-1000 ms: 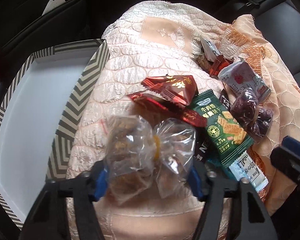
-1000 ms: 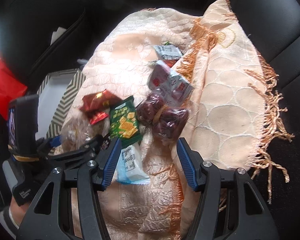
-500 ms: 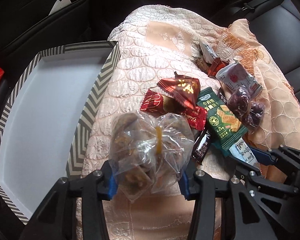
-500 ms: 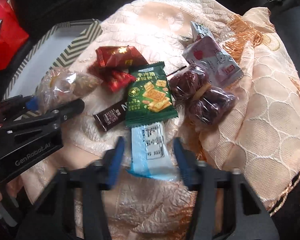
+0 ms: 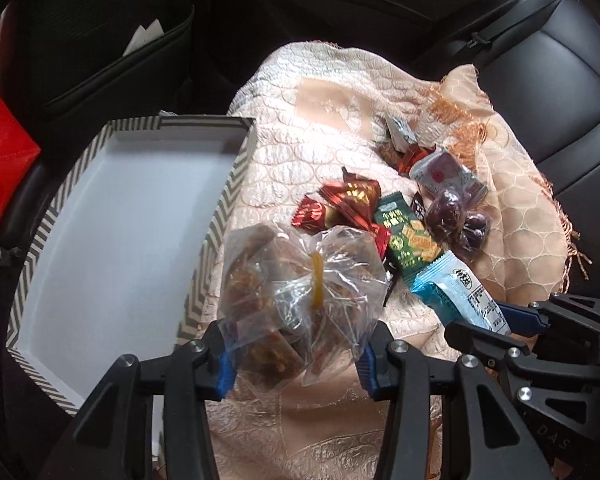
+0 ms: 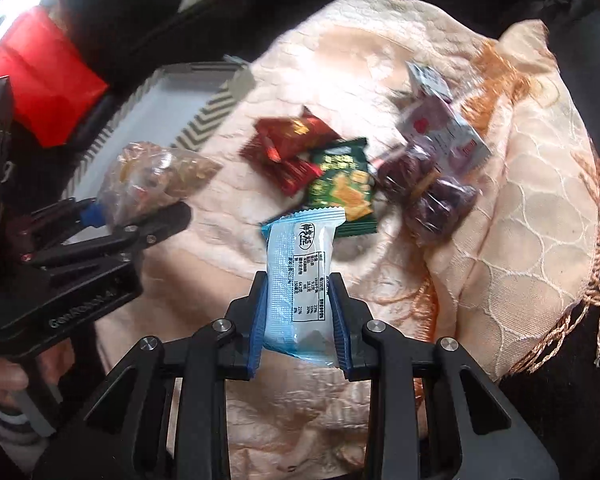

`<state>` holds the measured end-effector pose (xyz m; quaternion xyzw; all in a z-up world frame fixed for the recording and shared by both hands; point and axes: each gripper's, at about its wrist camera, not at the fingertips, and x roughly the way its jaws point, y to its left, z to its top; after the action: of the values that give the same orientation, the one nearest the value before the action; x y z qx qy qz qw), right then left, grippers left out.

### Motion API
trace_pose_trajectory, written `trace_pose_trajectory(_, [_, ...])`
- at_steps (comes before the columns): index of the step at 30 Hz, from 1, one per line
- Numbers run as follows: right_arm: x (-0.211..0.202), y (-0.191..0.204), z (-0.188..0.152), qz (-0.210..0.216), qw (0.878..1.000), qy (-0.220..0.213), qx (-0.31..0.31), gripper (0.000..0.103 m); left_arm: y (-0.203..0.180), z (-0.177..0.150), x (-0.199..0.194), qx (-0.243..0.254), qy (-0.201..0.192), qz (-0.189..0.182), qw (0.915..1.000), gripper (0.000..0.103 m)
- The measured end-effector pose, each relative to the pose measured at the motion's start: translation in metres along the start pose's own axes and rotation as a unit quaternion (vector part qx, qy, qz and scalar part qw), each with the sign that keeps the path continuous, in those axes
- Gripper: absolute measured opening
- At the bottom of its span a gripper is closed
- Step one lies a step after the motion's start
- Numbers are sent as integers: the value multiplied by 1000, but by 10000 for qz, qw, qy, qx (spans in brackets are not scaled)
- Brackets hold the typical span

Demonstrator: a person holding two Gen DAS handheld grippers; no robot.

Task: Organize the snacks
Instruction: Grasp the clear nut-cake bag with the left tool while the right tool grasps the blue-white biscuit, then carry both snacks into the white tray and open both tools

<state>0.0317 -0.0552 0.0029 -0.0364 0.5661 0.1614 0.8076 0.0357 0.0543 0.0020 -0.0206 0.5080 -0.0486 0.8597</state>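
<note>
Over the peach quilted cloth (image 5: 300, 152), both grippers grip snacks — left gripper (image 5: 296, 354) a clear nut-brittle bag (image 5: 296, 292), right gripper (image 6: 300, 334) a pale-blue wrapper (image 6: 300, 276) — next, likely, the chevron-edged white box (image 5: 216, 216).

hidden: dark wrapper (image 5: 389, 280) under green packet (image 5: 410, 240) | blurred: grey sachet (image 6: 428, 78), print unreadable

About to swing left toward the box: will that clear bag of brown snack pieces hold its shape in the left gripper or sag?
The clear bag will probably sag: its film is thin and crinkled, cinched only by a yellow tie. The loose chunks inside may shift. The left gripper pinches film at the sides, so it could slip; move gently toward the striped box.
</note>
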Motion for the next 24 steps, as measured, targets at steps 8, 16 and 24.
trace_pose_trajectory(8, [-18,25,13,166,9992,-293,-234,28,23,11,-23,-246,-228,171,9993,50])
trace_pose_trajectory(16, [-18,41,36,337,9978,-413,-392,28,46,27,-33,-494,-252,198,9983,50])
trace_pose_trajectory(24, [-9,62,69,453,9957,-507,-623,28,85,50,-45,-747,-406,610,9945,50])
